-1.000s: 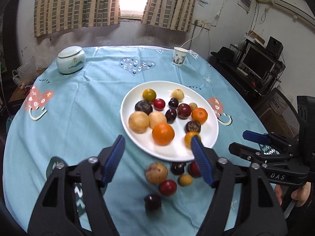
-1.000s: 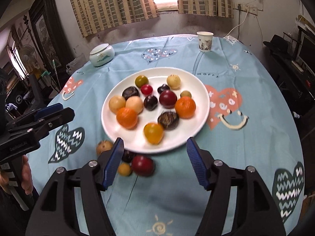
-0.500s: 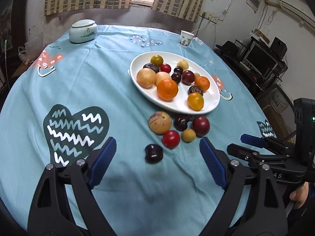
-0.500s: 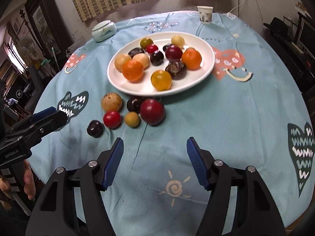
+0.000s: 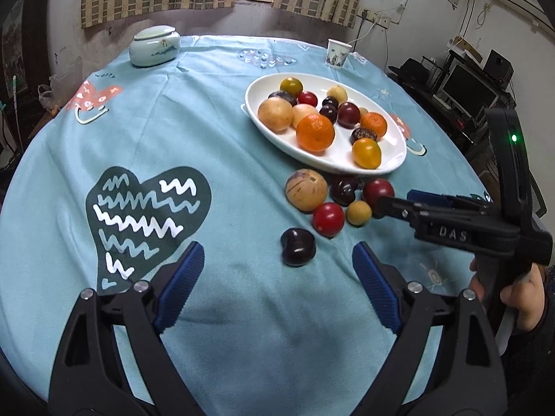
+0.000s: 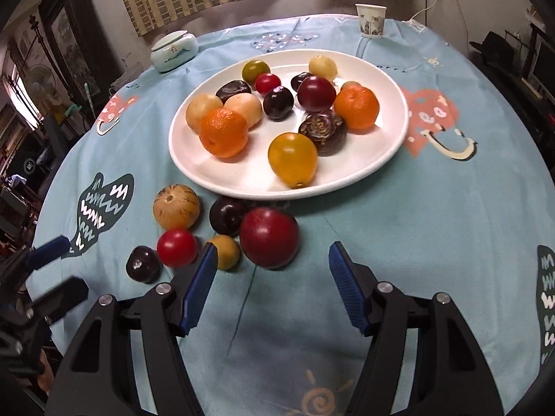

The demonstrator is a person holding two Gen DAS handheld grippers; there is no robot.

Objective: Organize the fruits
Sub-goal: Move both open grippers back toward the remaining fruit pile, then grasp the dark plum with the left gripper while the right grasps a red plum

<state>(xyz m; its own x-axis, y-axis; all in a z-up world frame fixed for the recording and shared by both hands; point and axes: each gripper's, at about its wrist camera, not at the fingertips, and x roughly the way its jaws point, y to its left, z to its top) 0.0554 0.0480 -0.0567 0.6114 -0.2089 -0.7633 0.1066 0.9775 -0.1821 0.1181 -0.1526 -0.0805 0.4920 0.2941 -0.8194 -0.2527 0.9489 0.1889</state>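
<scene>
moved closer: right gripper (image 6: 270,277) spread just before red plum (image 6: 269,237); left gripper (image 5: 277,277) spread near dark plum (image 5: 297,246).

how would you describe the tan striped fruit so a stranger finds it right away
Start at the white plate. Six loose fruits lie on the cloth at its near edge. The tan fruit is the leftmost one nearest the plate: round, pale brown with faint stripes, unlike its glossy red and dark neighbours.
</scene>
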